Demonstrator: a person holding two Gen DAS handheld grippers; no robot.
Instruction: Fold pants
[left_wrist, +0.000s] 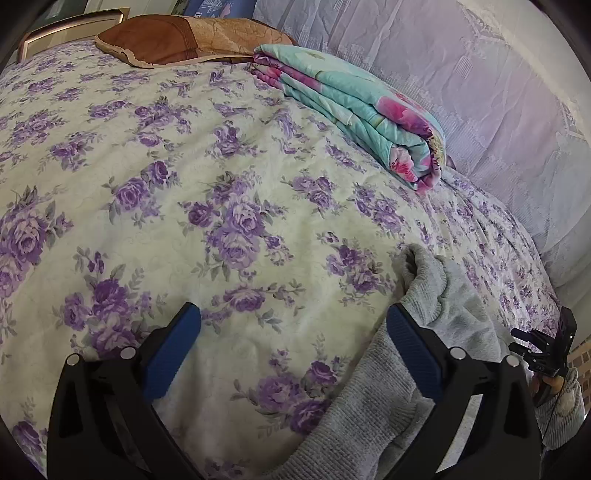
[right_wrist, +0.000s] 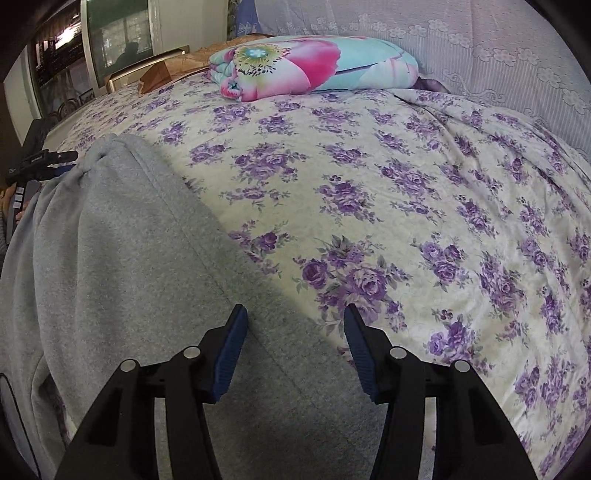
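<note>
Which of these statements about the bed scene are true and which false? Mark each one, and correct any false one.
1. The pants are grey. True.
2. The folded quilt lies on top of the pants. False: it lies apart from them, near the far side of the bed.
3. The left gripper is open. True.
4. The right gripper is shut tight on the pants. False: there is a gap between its fingers, with the pants' edge under it.
5. The bedspread has a purple flower print. True.
</note>
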